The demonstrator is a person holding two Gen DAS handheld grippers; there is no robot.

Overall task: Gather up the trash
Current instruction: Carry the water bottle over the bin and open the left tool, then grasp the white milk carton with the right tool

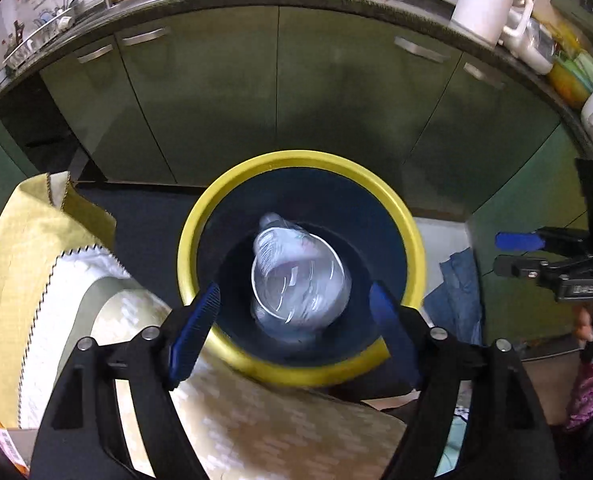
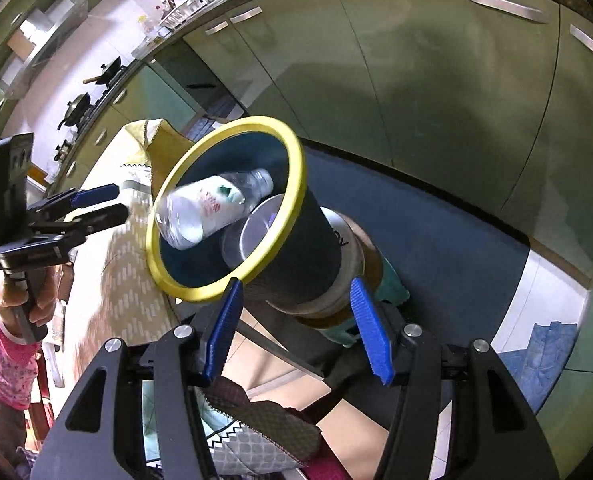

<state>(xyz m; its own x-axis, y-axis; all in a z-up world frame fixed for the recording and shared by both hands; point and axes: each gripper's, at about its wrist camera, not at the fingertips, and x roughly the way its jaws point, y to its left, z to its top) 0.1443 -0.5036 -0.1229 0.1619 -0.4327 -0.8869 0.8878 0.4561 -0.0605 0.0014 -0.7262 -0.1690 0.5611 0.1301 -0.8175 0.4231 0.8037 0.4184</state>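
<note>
A dark bin with a yellow rim [image 1: 410, 224] [image 2: 301, 184] stands on the floor before green cabinets. A clear plastic bottle [image 2: 206, 210] with a white label hangs tilted and blurred in the bin's mouth, untouched by either gripper. It sits above a clear plastic cup [image 2: 252, 234] inside the bin. In the left wrist view bottle and cup [image 1: 296, 276] overlap. My left gripper [image 1: 296, 300] [image 2: 116, 201] is over the bin's near rim, open, its blue pads [image 1: 194, 328] well apart from the bottle. My right gripper [image 2: 296, 286] [image 1: 498, 254] stands open to the bin's right, holding nothing.
A table with a yellow-and-white cloth [image 1: 56, 280] touches the bin's left side. A dark mat [image 2: 436, 248] lies under the bin and a blue cloth [image 1: 458, 296] on the floor to its right. Green cabinet doors [image 1: 336, 80] lie behind. A white jug [image 1: 486, 2] stands on the counter.
</note>
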